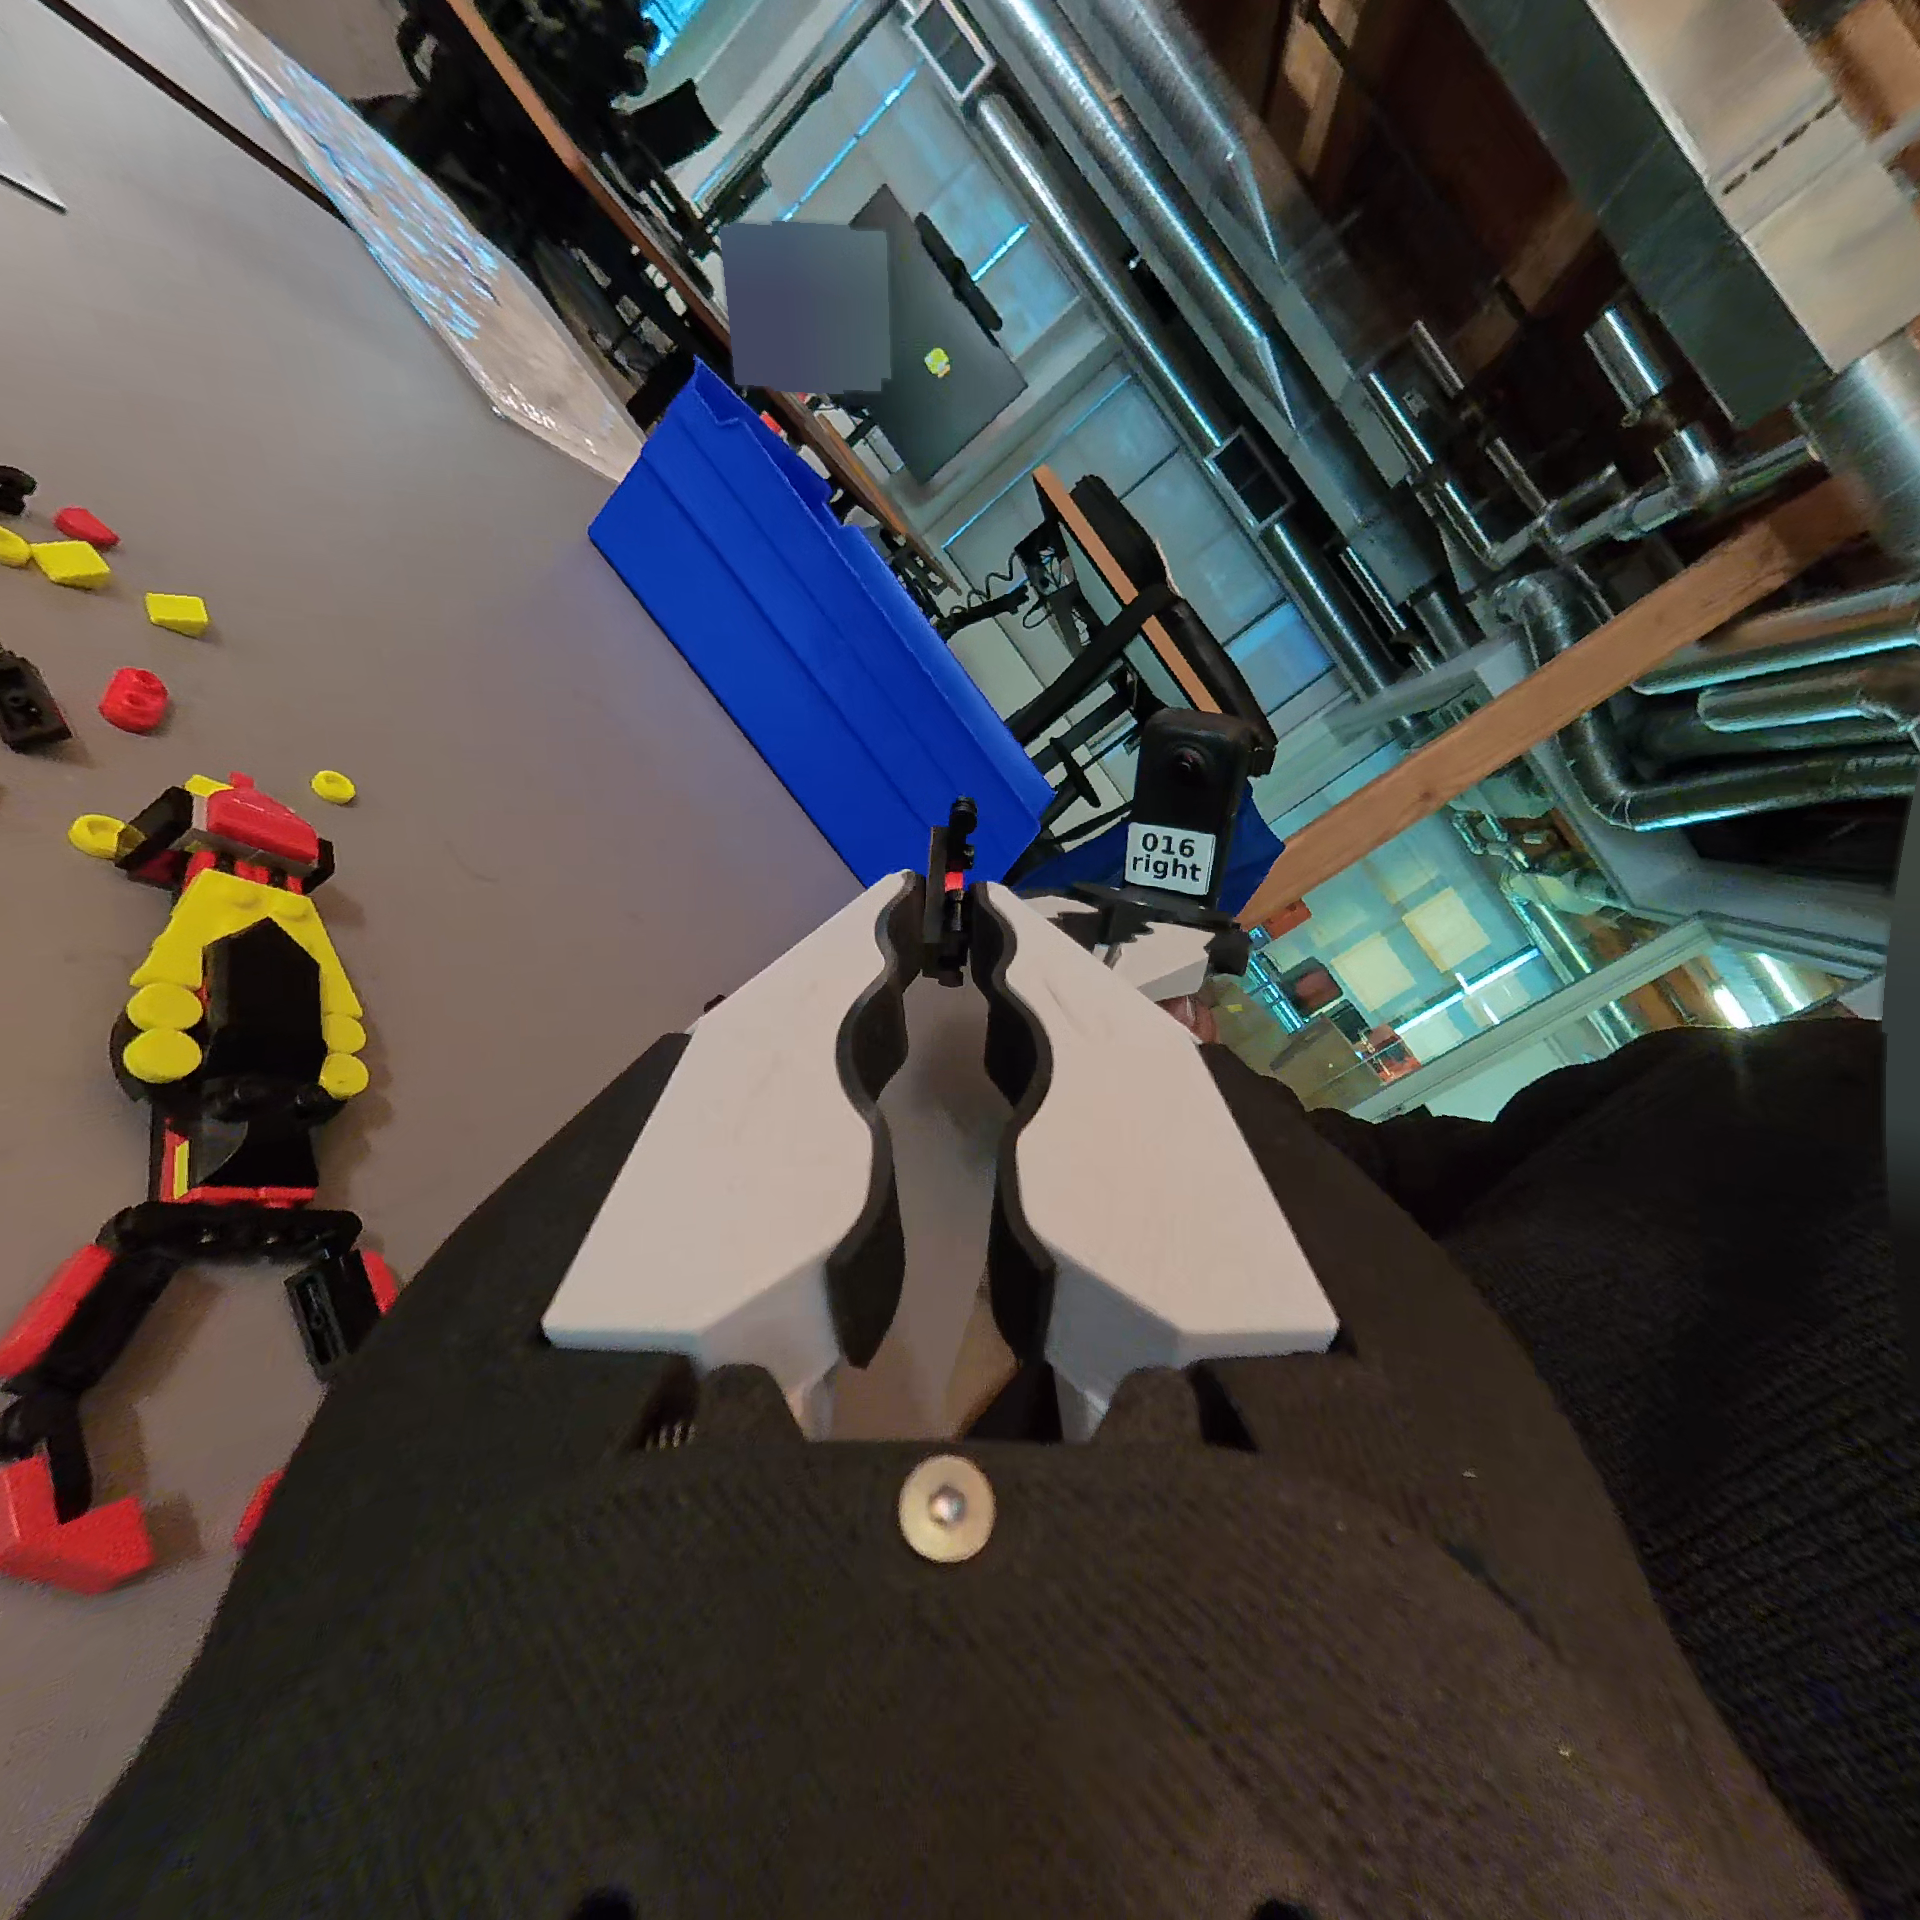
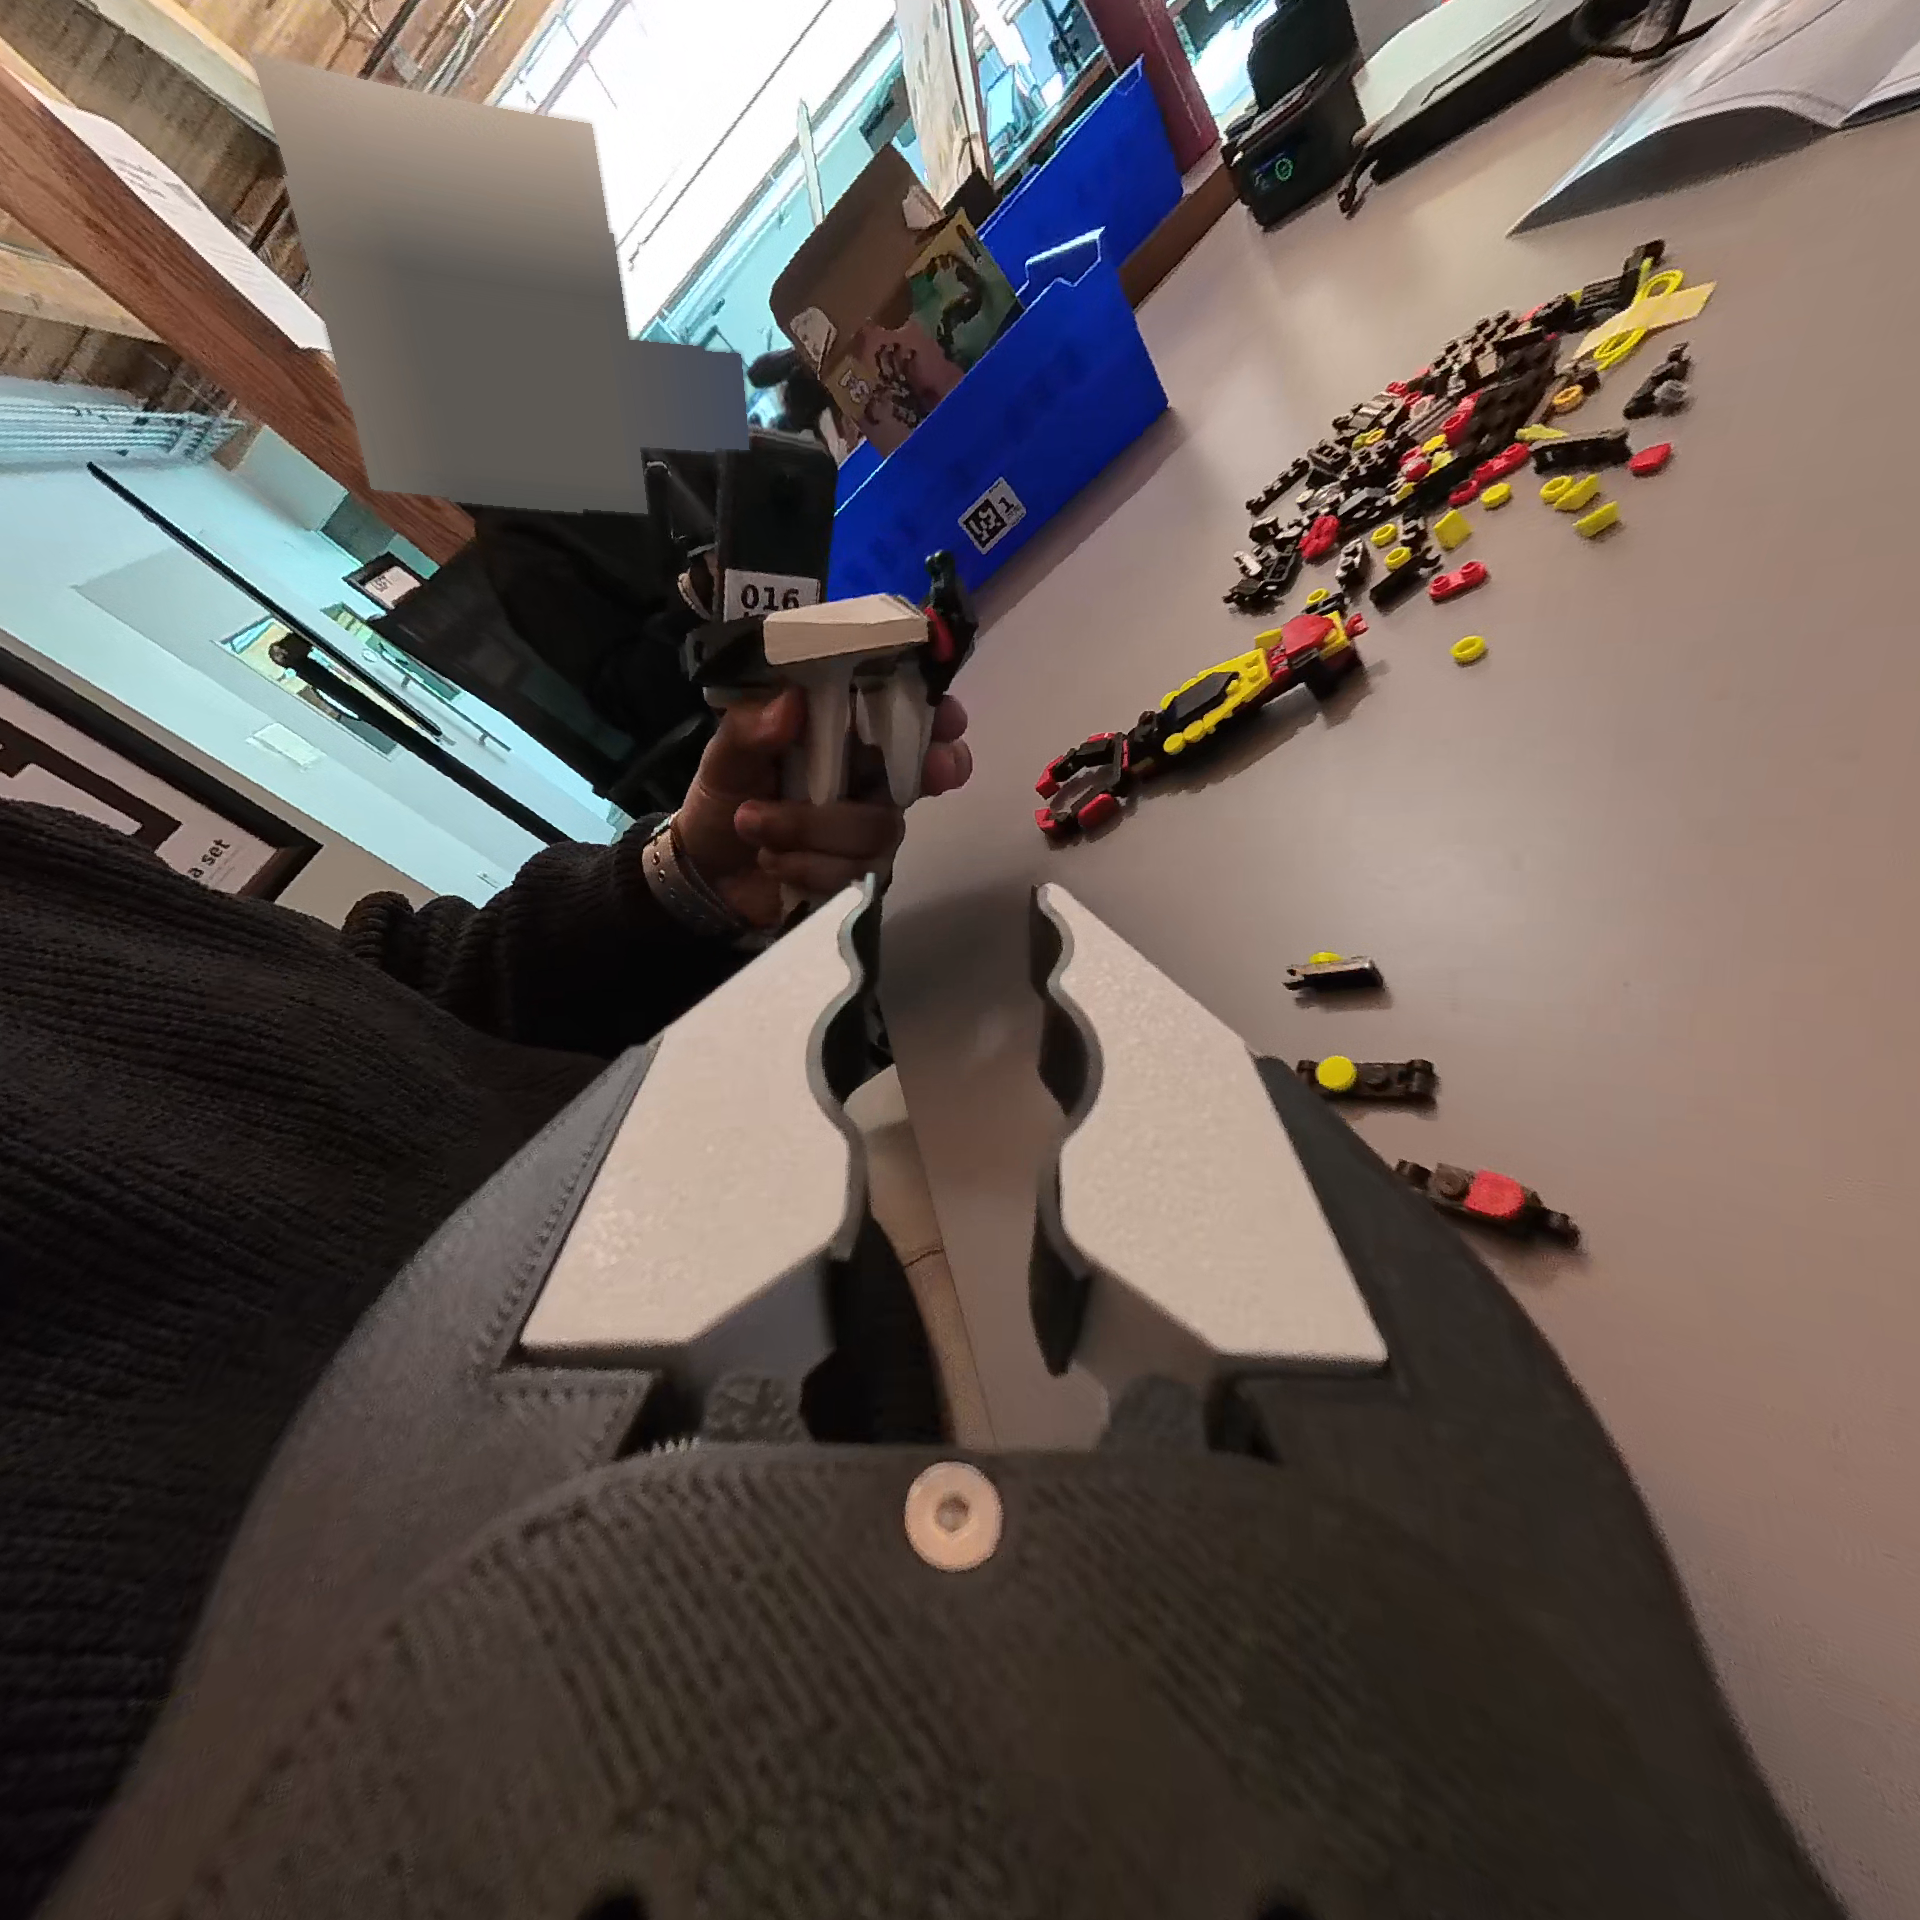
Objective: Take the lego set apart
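Closest in, the left claw (image 1: 951, 914) is clenched on a small black and red lego piece (image 1: 953, 902), pinched at the very fingertips and held up in the air clear of the grey surface (image 1: 436, 644). Seen from the other side, a person's hand (image 2: 810, 790) grips that tool's handle, the sleeve dark and knitted. The right claw (image 2: 951, 920) hangs released, its fingers well apart with nothing between them, low over the surface near its edge. Out on the surface lies the lego figure (image 1: 223, 1049), a long black, yellow and red build lying flat, with red feet at one end. Beyond it is a loose heap of pieces (image 2: 1455, 436) in the same colours, and three small bits sit apart just beside the right claw; the nearest is a black one with a red cap (image 2: 1491, 1195). A blue bin (image 1: 821, 644) stands at the far side of the surface.
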Motion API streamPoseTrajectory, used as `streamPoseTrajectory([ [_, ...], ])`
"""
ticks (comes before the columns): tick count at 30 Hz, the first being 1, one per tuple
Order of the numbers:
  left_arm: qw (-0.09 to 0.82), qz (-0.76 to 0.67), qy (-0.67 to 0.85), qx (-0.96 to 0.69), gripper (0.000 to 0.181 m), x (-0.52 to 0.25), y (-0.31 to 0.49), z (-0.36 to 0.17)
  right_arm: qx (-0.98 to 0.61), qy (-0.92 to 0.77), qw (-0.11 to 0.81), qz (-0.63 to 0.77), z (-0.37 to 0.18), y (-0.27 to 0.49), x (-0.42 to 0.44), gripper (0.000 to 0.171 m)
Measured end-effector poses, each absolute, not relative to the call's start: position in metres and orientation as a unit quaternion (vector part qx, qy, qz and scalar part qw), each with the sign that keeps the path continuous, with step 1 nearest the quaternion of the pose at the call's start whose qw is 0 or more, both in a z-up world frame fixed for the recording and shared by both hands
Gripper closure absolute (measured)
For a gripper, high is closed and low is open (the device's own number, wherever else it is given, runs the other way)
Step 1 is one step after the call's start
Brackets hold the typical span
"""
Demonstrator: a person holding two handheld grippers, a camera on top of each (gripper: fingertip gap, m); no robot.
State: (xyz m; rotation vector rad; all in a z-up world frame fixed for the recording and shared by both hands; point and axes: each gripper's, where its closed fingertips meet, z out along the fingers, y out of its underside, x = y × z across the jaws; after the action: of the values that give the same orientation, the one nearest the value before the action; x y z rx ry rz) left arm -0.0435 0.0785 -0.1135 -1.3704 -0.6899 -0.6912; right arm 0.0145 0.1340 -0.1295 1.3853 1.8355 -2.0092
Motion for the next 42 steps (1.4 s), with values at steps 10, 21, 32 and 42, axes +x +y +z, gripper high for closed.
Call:
streamPoseTrajectory([
  [10, 0.683, -0.302, -0.3, -0.594, 0.176, -0.022, 0.064, -0.104, 0.446, 0.618, -0.009, -0.647, -0.119, 0.126, 0.041, 0.145],
  [21, 0.661, -0.253, -0.323, -0.628, 0.176, 0.047, -0.009, -0.137, 0.508, 0.544, 0.012, -0.668, -0.125, 0.103, 0.123, 0.144],
  [32, 0.633, -0.27, -0.413, -0.596, 0.177, 0.144, -0.112, -0.18, 0.563, 0.503, 0.031, -0.656, -0.152, 0.044, 0.239, 0.143],
  [42, 0.646, -0.281, -0.443, -0.554, 0.177, 0.181, -0.163, -0.169, 0.31, 0.788, -0.249, -0.469, -0.267, -0.066, 0.195, 0.125],
])
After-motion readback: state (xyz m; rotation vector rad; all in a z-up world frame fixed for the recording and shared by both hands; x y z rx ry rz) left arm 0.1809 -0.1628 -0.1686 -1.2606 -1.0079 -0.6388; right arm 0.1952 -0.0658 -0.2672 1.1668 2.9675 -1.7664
